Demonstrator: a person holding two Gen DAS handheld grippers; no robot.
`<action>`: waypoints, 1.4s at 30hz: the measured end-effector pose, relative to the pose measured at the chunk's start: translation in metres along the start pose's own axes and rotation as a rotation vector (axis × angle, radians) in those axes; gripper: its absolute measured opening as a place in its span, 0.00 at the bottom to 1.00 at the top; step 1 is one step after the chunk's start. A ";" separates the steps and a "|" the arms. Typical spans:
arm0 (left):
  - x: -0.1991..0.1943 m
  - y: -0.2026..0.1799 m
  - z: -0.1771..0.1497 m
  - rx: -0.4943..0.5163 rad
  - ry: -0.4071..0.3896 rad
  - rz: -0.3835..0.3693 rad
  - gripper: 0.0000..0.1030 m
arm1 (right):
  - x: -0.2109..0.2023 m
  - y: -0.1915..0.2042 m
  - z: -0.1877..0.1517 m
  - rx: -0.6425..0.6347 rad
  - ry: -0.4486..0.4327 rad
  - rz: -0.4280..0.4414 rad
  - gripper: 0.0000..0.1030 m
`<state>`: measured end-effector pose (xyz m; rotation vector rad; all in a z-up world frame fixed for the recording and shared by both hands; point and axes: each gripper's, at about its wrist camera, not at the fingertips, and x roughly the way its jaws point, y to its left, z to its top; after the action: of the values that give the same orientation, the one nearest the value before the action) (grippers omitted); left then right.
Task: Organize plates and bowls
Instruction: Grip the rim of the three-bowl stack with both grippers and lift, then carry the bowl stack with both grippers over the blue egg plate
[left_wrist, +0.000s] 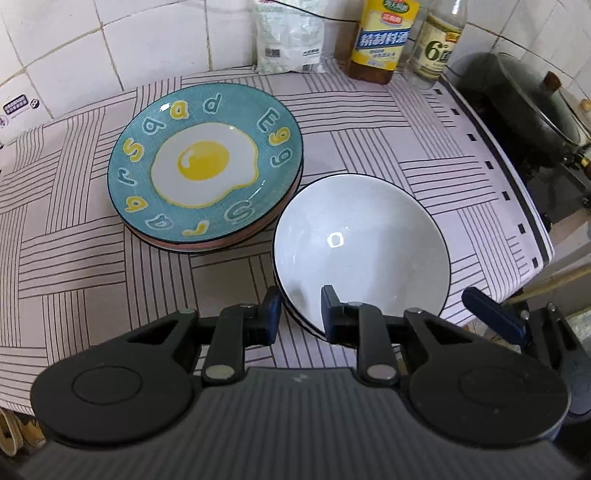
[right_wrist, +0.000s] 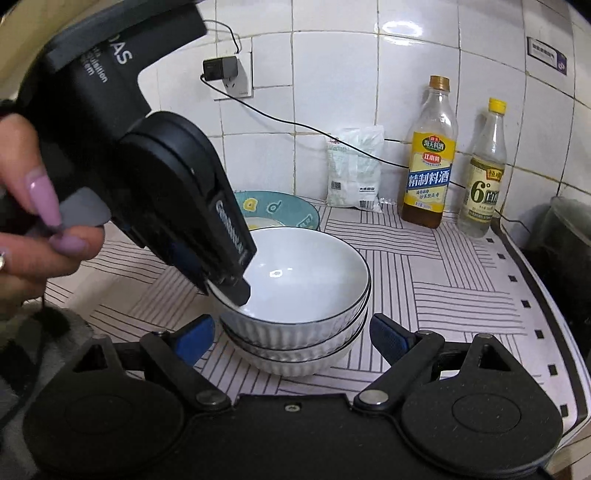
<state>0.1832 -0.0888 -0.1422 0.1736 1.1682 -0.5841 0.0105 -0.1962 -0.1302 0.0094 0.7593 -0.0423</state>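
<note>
Left wrist view: the left hand-held gripper (left_wrist: 298, 308) straddles the near rim of the top white bowl (left_wrist: 354, 243), jaws narrowed but not visibly clamped. Bowls stand stacked on the counter (left_wrist: 424, 122) beside the egg plate (left_wrist: 205, 162). Right hand-held gripper (right_wrist: 291, 334) hangs wide open, empty. Stacking seems finished; next, release and withdraw.

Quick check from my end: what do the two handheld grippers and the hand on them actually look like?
Both are black plastic. The left gripper has dark navy finger pads, round black discs at each side and a ribbed grey body; its housing carries white lettering, partly hidden. The right gripper has brighter blue pads and the same discs with silver pivot screws. The hand has long lilac nails. No sleeve or cable is clear.
</note>
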 end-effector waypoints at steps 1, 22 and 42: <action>-0.001 0.000 -0.001 0.005 -0.005 0.000 0.22 | -0.002 -0.001 -0.001 0.008 -0.002 0.007 0.91; -0.039 0.050 -0.032 -0.257 -0.104 -0.154 0.40 | -0.003 -0.003 -0.037 0.051 -0.005 0.020 0.93; 0.043 0.047 -0.016 -0.318 0.015 -0.202 0.51 | 0.068 -0.015 -0.052 0.038 -0.009 0.019 0.98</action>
<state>0.2056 -0.0576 -0.1950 -0.2145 1.2855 -0.5654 0.0236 -0.2125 -0.2145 0.0526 0.7489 -0.0385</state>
